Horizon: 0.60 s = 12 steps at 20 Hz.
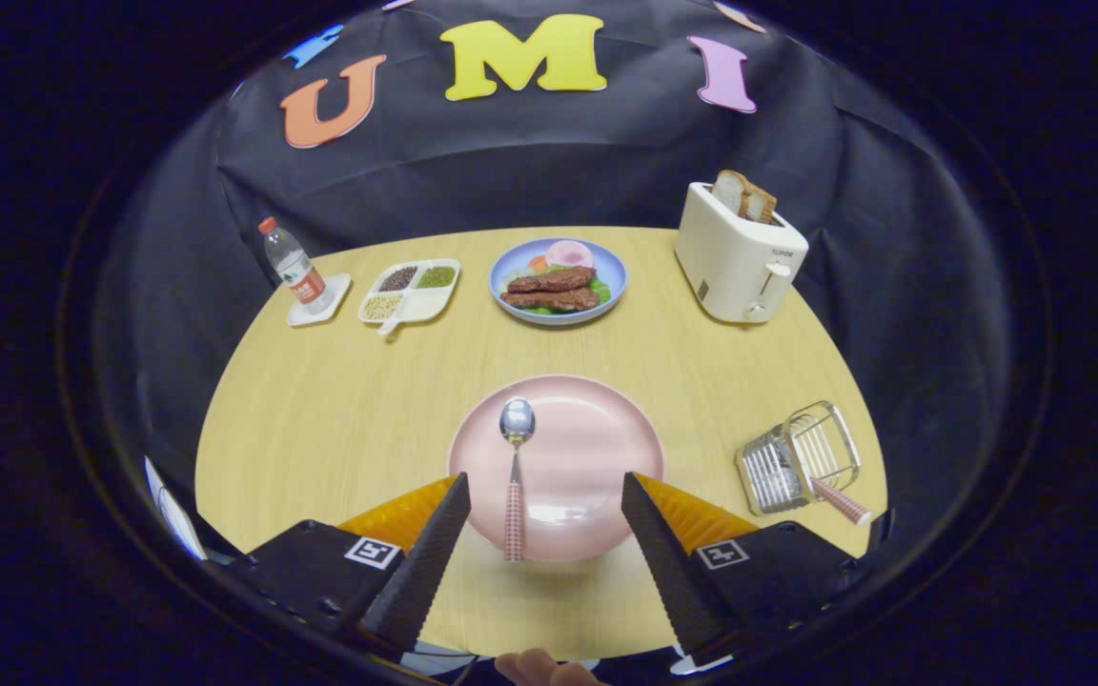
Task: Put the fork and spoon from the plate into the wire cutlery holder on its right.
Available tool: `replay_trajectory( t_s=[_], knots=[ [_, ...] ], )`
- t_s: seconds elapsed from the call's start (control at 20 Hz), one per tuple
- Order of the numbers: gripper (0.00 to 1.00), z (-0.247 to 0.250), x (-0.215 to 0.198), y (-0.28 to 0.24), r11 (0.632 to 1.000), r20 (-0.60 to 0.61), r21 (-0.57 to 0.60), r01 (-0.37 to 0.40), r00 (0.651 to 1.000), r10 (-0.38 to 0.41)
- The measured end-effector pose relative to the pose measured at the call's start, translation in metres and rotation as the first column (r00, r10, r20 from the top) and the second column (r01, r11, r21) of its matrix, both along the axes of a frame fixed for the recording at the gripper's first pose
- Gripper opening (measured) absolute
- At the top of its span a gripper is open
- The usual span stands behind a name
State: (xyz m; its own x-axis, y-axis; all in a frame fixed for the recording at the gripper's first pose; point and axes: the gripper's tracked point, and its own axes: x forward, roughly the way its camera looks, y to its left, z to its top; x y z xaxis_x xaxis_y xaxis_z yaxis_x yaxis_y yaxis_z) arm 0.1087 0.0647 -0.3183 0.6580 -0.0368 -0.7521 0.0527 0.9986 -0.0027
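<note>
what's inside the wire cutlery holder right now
A checked handle sticks out of the wire cutlery holder; its head is hidden by the wires. The spoon lies on the pink plate, between the open tongs.

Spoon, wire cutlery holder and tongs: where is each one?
spoon (517, 420): gripper view, on its bowl.
wire cutlery holder (821, 448): gripper view, on its wire side.
tongs (545, 491): gripper view, open, midway between the fingertips, over the pink plate (606, 429).

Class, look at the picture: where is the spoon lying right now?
In the gripper view, the spoon lies on the pink plate, left of its middle, bowl pointing away, just ahead of the open hand-held gripper and left of the wire cutlery holder.
</note>
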Motion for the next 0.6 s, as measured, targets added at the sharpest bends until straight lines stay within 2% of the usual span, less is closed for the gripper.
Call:
replay_trajectory(
  t_s=[0.15,0.35,0.45,0.55,0.6],
  knots=[
    [0.96,-0.022,0.005,0.008,0.999,0.069,-0.035,-0.022,0.997,0.024],
    [0.95,-0.054,0.012,0.024,0.996,0.073,-0.067,-0.055,0.995,0.06],
    [0.94,-0.066,0.019,0.024,0.997,0.069,-0.072,-0.031,0.997,0.036],
    [0.87,-0.079,0.023,0.023,0.998,0.053,-0.06,-0.001,0.999,0.004],
    [0.86,-0.084,0.025,0.023,0.998,0.044,-0.055,0.004,0.999,-0.001]
  ],
)
